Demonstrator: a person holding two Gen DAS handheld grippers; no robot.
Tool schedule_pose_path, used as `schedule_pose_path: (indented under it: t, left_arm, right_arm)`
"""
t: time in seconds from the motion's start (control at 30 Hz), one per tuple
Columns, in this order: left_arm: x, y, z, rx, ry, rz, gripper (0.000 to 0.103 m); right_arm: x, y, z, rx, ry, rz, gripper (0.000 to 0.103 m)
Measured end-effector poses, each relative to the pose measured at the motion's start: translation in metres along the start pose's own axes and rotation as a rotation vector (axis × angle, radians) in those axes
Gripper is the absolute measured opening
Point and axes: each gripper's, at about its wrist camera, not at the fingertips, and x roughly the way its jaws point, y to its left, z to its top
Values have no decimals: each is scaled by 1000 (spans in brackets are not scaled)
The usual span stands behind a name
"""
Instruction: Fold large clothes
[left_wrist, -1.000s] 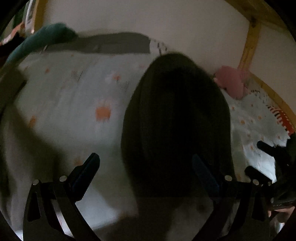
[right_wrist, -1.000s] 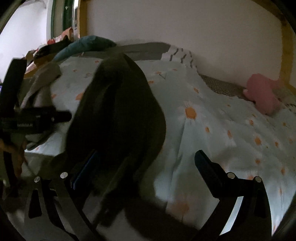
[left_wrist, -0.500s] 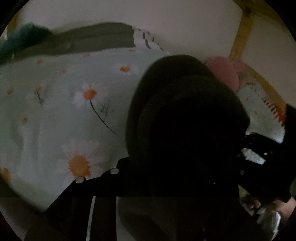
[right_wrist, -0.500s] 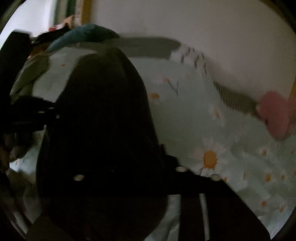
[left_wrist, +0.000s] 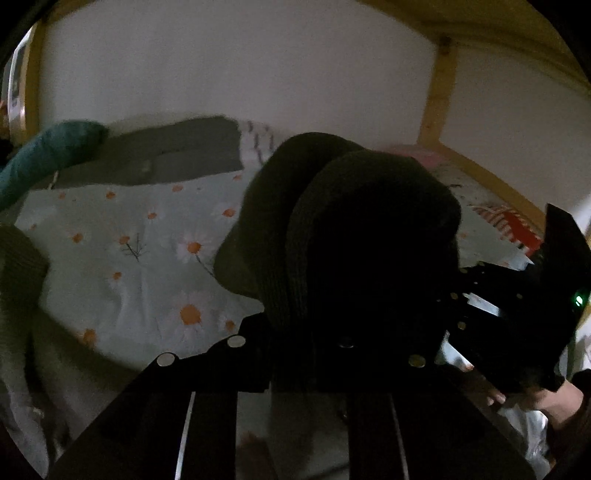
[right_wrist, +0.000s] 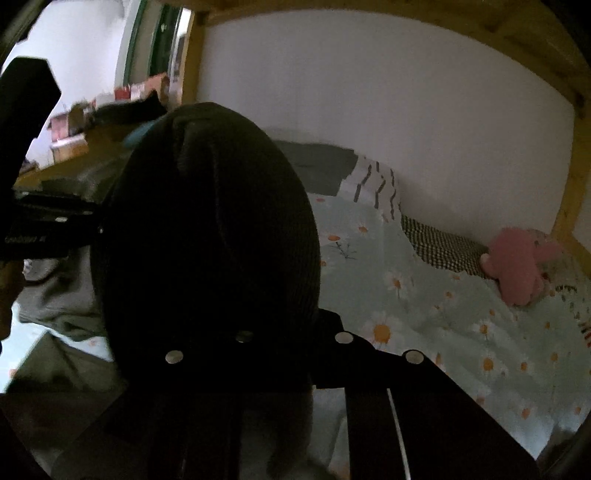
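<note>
A dark ribbed knit garment (left_wrist: 354, 236) bulges up in front of both cameras over the daisy-print bedsheet (left_wrist: 147, 266). My left gripper (left_wrist: 306, 354) is shut on the garment, its jaws drawn together under the cloth. My right gripper (right_wrist: 280, 347) is also shut on the same garment (right_wrist: 207, 236). The right gripper's body shows at the right edge of the left wrist view (left_wrist: 517, 317). The left gripper's body shows at the left edge of the right wrist view (right_wrist: 33, 221). The fingertips are hidden by the dark cloth.
A pink plush toy (right_wrist: 517, 269) lies at the right by the wooden bed frame (right_wrist: 570, 184). A grey pillow (left_wrist: 166, 158) and a teal cloth (left_wrist: 44, 158) lie along the white wall. Pale grey-green clothing (right_wrist: 62, 295) lies at the left.
Both grippers have gone from open to shut on the dark garment and lifted it, so more of the wall and bed frame shows.
</note>
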Motion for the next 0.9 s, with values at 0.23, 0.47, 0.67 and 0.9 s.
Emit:
schedule_pose_path:
  t: [0.23,0.47,0.67,0.9]
  left_arm:
    - [-66,-53,-70,80,-34,8,14]
    - [-72,-71,-186,-19,100,-13,15]
    - [-66,-78,-259,-72,224,-11,17]
    - [-79,-111,-296,98,281,38,77]
  right_arm:
    - [-99,36,-61,-10,-88,-35,11]
    - [-152,88,-157,-25,-17,-10,11]
    - [-170,100,-214,-7,89,-19,11]
    - [-187,81,-273,47,242,-83,16]
